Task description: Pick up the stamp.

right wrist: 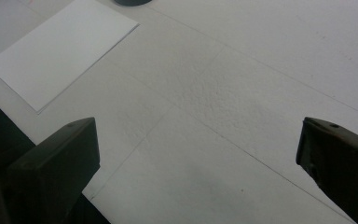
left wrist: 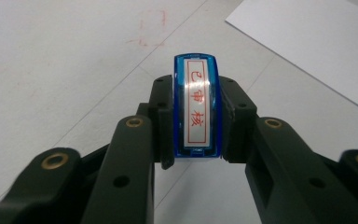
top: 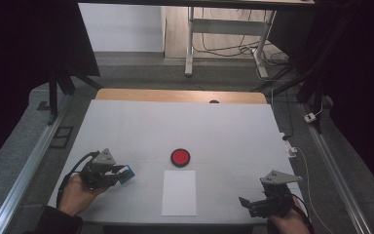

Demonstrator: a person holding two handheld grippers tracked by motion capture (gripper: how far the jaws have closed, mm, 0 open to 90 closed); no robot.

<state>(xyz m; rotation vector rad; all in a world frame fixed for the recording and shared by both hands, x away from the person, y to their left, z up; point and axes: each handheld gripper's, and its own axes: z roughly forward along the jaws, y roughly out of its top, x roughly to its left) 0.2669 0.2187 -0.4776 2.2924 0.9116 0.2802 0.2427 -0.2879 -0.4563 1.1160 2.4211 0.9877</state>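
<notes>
My left gripper (top: 121, 174) is at the table's front left, shut on a blue stamp (top: 126, 174). In the left gripper view the blue stamp (left wrist: 197, 106) sits clamped between both black jaws of the left gripper (left wrist: 197, 116), its white label with red characters facing the camera. A round red ink pad (top: 180, 157) in a black rim lies mid-table, just beyond a white sheet of paper (top: 179, 192). My right gripper (top: 246, 204) rests at the front right; in its own view the right gripper (right wrist: 198, 154) has its jaws wide apart with bare table between them.
The white table (top: 224, 131) has a wooden strip along its far edge. Metal rails run down both sides of the table. The paper (right wrist: 60, 51) lies to the upper left in the right gripper view, and the paper (left wrist: 317, 42) is at upper right in the left gripper view.
</notes>
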